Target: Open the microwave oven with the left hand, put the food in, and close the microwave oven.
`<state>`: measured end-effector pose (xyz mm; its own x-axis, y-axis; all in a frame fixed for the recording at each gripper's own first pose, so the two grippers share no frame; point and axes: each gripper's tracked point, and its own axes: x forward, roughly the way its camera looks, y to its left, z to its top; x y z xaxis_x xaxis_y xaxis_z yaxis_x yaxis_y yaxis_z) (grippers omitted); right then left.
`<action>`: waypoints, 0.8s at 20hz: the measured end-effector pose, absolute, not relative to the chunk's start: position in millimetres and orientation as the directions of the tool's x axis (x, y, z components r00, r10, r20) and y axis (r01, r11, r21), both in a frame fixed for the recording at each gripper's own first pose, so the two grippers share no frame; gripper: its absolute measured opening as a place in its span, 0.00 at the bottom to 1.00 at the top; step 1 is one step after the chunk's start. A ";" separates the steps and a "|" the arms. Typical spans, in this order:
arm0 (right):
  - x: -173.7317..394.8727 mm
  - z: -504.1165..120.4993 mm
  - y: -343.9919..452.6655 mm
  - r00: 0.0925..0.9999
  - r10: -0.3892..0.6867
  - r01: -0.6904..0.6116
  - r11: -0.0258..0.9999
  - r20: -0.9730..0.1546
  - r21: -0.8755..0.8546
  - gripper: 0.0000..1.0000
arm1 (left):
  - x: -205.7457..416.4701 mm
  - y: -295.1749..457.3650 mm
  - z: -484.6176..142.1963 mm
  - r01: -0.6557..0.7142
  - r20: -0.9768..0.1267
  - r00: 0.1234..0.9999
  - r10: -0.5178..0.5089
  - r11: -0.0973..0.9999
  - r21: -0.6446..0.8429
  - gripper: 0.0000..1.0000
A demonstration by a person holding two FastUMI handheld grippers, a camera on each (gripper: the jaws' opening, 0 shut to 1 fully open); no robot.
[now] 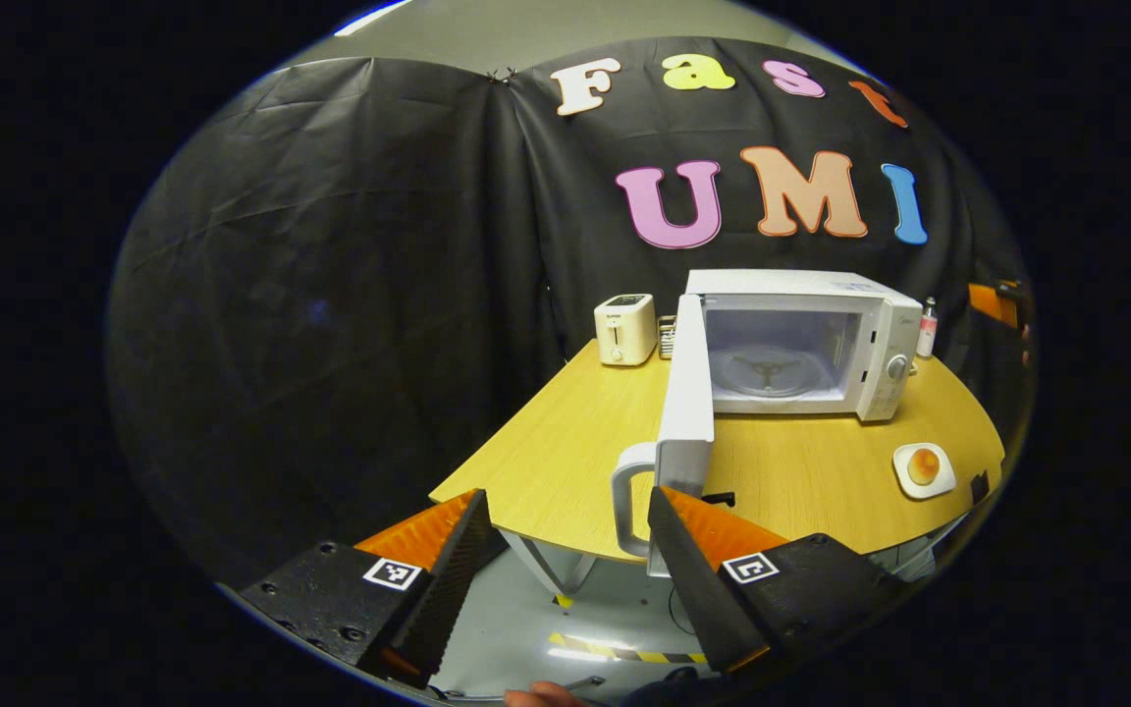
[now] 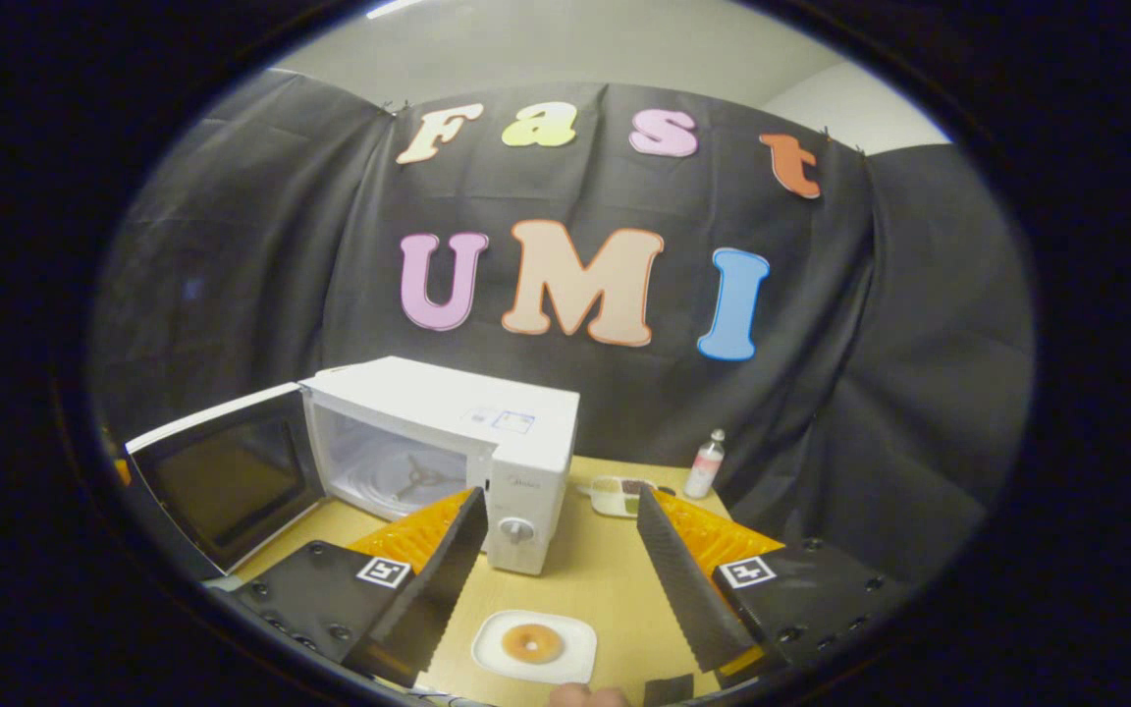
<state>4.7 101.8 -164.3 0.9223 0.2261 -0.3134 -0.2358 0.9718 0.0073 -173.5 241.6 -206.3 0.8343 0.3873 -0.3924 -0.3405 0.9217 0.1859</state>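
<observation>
The wooden counter [image 1: 565, 432] spreads before me, carrying everything in the booth. On it stands the white microwave oven [image 1: 801, 339], its door [image 1: 688, 398] swung fully out toward me so the bare cavity and the glass turntable [image 1: 767, 373] show. In the left gripper view my left claw [image 1: 565, 550] hangs at the counter's near edge with its fingers spread wide and nothing between them; the door's looped handle [image 1: 629, 496] sits just beside the right finger, and I cannot tell whether they touch. In the right gripper view my right claw [image 2: 556, 555] is likewise wide open and holds nothing, poised above the counter in front of the oven's control panel. A cream toaster [image 1: 624, 329] stands at the back, left of the oven. The food, a ring-shaped doughnut [image 2: 531, 643], lies on a small white plate [image 2: 573, 663] on the counter in front of the oven, low between my right fingers. A small bottle [image 2: 705, 463] stands near the back wall, right of the oven.
</observation>
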 end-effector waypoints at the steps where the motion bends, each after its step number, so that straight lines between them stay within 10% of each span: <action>1: 4.5 -175.8 102.1 0.915 0.226 -0.233 0.972 -0.334 0.019 0.98 | -173.4 241.8 -196.6 -0.346 -0.380 0.838 0.391 0.920 0.183 0.96; 10: -8.1 -287.9 103.5 0.840 0.230 -0.225 0.972 -0.492 0.071 0.98 | -148.3 258.2 -61.3 -0.428 -0.073 0.888 0.454 0.874 0.231 0.99; 16: -24.3 -365.5 107.7 0.755 0.203 -0.195 0.977 -0.623 0.083 0.98 | -134.7 238.2 -48.0 -0.407 -0.059 0.903 0.426 0.891 0.202 1.00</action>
